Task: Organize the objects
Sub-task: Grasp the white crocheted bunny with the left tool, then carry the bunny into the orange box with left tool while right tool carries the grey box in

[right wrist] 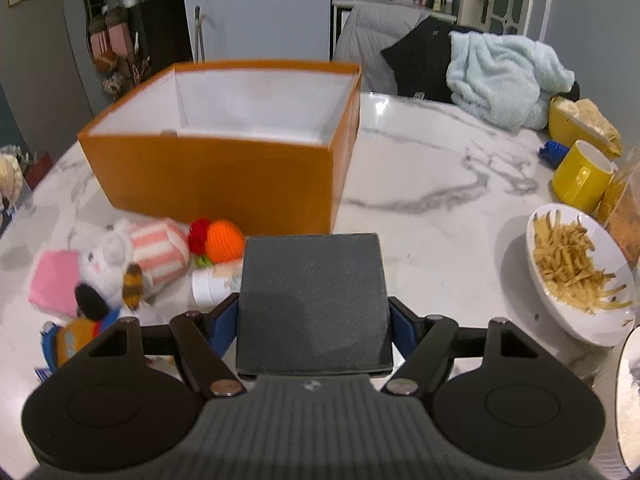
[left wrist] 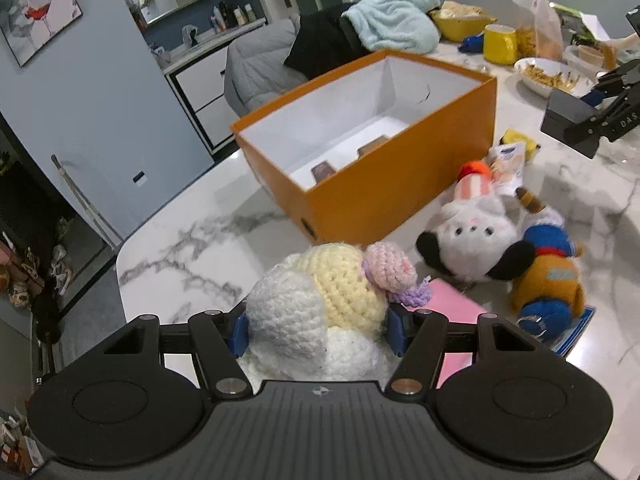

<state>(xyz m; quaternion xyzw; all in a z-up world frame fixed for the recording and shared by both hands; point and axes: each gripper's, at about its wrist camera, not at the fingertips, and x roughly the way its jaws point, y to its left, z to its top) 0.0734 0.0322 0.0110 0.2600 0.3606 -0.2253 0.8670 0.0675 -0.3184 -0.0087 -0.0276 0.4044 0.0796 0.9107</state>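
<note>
My left gripper [left wrist: 318,330] is shut on a crocheted white and yellow doll [left wrist: 316,300] with a pink flower, held above the marble table [left wrist: 180,240] in front of the open orange box [left wrist: 400,184]. Two small brown items lie on the box floor. My right gripper [right wrist: 314,320] is shut on a dark grey square box [right wrist: 312,300], held in front of the orange box [right wrist: 224,176]. On the table lie a white plush with black ears [left wrist: 472,236], a blue and orange plush [left wrist: 548,280], an orange crocheted toy [right wrist: 224,240] and a pink pad [right wrist: 54,280].
A plate of fries [right wrist: 576,272], a yellow mug [right wrist: 580,178], a yellow bowl [right wrist: 576,120] and a light blue towel [right wrist: 504,80] sit at the right and back. A white tube [right wrist: 210,286] lies by the plush toys. The table's rounded edge [left wrist: 128,248] is at left.
</note>
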